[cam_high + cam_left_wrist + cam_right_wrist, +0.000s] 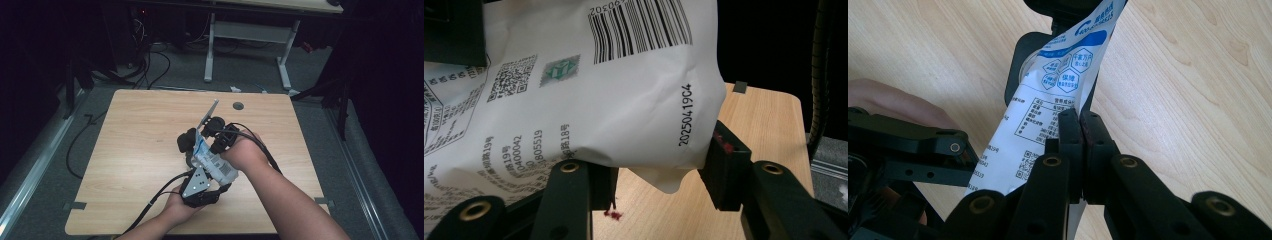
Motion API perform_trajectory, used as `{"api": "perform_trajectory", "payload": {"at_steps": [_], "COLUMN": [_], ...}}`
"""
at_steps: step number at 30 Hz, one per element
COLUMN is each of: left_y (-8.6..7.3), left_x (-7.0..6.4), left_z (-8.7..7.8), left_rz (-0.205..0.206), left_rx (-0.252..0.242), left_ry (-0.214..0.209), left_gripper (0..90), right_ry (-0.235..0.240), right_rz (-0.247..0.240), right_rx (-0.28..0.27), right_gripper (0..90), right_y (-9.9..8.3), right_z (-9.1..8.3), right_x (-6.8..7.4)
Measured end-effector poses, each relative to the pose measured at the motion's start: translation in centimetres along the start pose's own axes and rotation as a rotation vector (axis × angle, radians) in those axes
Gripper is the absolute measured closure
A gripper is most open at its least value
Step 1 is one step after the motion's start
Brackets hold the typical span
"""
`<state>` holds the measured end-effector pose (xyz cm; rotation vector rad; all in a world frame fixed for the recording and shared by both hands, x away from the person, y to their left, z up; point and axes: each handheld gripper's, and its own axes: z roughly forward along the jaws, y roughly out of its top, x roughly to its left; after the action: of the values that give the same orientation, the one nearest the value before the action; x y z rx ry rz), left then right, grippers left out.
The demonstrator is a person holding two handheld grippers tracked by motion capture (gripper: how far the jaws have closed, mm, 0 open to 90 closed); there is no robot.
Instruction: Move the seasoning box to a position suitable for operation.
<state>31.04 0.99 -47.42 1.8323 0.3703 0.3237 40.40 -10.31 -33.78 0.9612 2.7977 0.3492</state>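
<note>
A white pouch [216, 164] with blue print and a barcode hangs above the middle of the wooden table [135, 150]. My right gripper [207, 145] is shut on its blue upper edge; in the right gripper view the jaws [1080, 120] press together on the pouch [1048, 100]. My left gripper [210, 177] comes from below. In the left gripper view its jaws [659, 175] stand on either side of the pouch's [599, 100] puffy lower corner, pressing into it.
A black object [185, 141] sits on the table just behind the pouch, also seen as a black object [1018, 65] in the right gripper view. A round cable hole [238, 105] is near the table's far edge. Cables and a white desk frame [285, 65] lie beyond.
</note>
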Motion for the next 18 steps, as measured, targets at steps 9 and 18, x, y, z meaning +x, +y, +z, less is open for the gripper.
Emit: {"api": "perform_trajectory", "payload": {"at_steps": [9, 18], "left_y": [-0.04, -0.35], "left_x": [-0.03, 0.06], "left_z": [0.13, 0.26], "left_rz": [-0.003, -0.004], "left_rx": [-0.004, 0.005], "left_ry": [-0.004, -0.004], "left_gripper": [54.9, 54.8], "right_ry": [0.001, -0.003], "right_rz": [0.000, 0.004], "right_rx": [0.005, 0.001], "right_gripper": [89.4, 89.3], "right_y": [-0.04, -0.18], "right_z": [0.04, -0.22], "right_x": [-0.09, -0.19]}}
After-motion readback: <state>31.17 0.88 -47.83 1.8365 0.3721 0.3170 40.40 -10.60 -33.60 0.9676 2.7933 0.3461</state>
